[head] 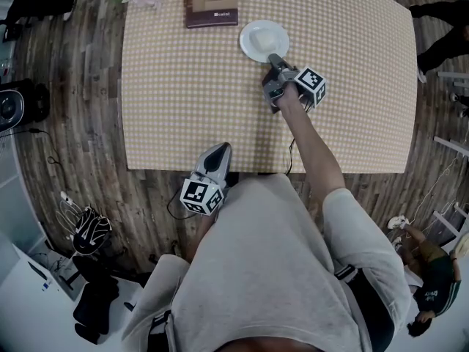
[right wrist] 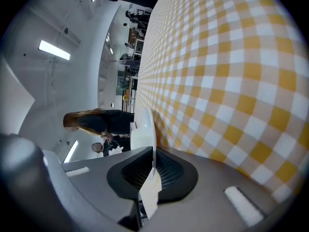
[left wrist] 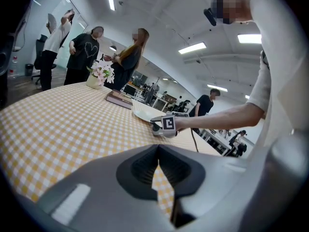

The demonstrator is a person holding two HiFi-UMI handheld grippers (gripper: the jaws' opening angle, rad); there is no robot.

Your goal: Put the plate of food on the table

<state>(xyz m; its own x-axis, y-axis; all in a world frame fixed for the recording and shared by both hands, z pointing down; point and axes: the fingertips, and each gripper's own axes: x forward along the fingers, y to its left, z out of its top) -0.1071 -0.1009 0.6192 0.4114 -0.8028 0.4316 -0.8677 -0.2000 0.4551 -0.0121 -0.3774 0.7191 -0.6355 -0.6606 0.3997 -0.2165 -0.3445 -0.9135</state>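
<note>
Left gripper (head: 218, 151), shut and empty, hangs at the table (head: 183, 94) edge. The white, round, shallow plate (head: 260, 39) lies just ahead of the right gripper (head: 275, 60), whose nearly closed jaws pinch its rim.

nothing i can read from here. the brown book (head: 211, 1) has a short line of white print low on its cover, too small to make out. one marker cube (head: 311, 85) and the other marker cube (head: 201, 196) show only black-and-white square codes, no characters.
</note>
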